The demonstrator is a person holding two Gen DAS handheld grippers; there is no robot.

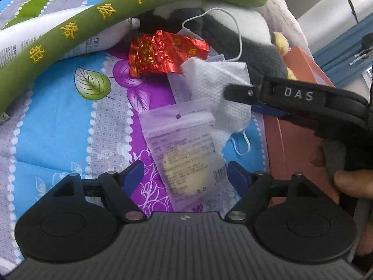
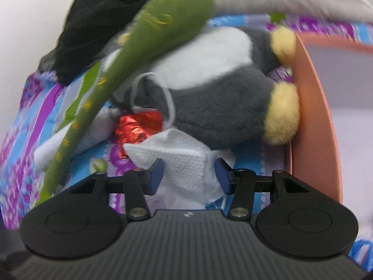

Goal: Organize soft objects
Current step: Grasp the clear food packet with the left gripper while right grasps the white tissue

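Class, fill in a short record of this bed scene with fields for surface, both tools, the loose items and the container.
surface: floral bedsheet
left tool: open, over a clear zip bag
right tool: open, its pads either side of a white tissue, not pressing
loose items: red foil wrapper, white face mask
plush: grey and white toy, green embroidered plush stick across it
container: orange box beside the toy

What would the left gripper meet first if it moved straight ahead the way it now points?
Most likely the translucent plastic pouch lying on the floral sheet. The left gripper is open and the pouch lies between its fingers; how far below it lies is unclear.
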